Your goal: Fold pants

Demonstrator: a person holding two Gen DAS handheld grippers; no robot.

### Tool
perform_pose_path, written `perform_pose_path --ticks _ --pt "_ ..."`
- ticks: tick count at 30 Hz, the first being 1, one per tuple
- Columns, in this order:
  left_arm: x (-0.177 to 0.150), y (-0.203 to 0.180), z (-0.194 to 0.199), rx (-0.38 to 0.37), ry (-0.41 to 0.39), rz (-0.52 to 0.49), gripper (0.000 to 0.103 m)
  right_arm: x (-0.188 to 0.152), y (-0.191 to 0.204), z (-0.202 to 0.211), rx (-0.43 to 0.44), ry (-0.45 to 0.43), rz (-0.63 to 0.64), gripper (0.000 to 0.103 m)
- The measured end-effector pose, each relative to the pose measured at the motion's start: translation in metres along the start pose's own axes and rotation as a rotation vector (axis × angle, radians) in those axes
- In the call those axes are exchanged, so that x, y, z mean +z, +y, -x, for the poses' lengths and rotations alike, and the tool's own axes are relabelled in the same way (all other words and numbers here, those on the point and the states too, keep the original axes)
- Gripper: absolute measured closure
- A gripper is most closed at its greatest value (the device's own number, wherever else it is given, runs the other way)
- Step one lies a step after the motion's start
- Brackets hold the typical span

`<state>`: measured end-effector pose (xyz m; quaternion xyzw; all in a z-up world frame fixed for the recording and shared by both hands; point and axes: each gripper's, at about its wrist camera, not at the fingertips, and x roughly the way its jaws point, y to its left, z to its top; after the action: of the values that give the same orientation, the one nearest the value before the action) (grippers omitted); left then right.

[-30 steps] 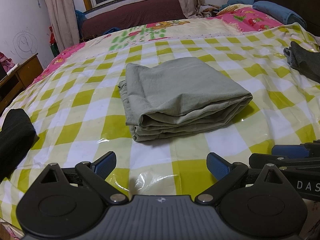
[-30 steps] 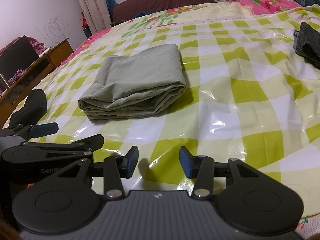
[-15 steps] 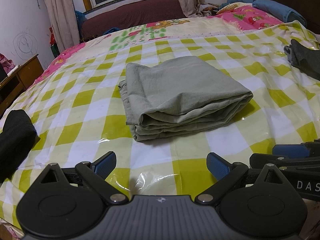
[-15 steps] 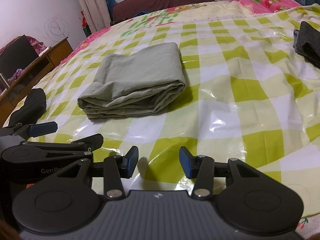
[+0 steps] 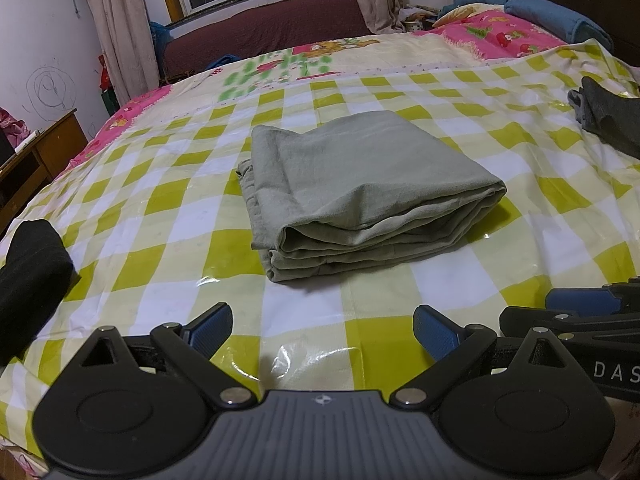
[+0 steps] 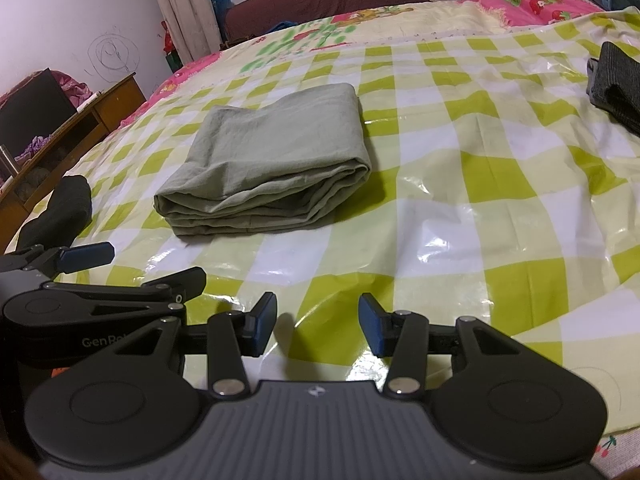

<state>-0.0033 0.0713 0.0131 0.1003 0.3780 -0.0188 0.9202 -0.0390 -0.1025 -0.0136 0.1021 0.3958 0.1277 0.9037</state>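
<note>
While folded pants [image 5: 360,196] are laid on the bed [image 5: 168,248] | left hand-held gripper [image 5: 322,330]: spread apart, nothing held; right hand-held gripper [image 6: 317,326]: parted, nothing held

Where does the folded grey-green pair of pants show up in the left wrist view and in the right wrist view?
Left wrist view: the folded grey-green pair of pants lies at the centre, on the yellow-and-white checked plastic sheet.
Right wrist view: the pants lie left of centre, on the same sheet.
Shared landmark: the black rolled cloth at the left edge.
</note>
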Motion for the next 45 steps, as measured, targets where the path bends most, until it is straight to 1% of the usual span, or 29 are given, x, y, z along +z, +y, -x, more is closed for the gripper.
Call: perform_pose_path --ticks 45 --pt "-0.0009 -0.0023 -0.0008 0.007 -0.003 -0.012 0.0 -0.0007 -0.0009 -0.0001 0.0 0.003 0.0 0.056"
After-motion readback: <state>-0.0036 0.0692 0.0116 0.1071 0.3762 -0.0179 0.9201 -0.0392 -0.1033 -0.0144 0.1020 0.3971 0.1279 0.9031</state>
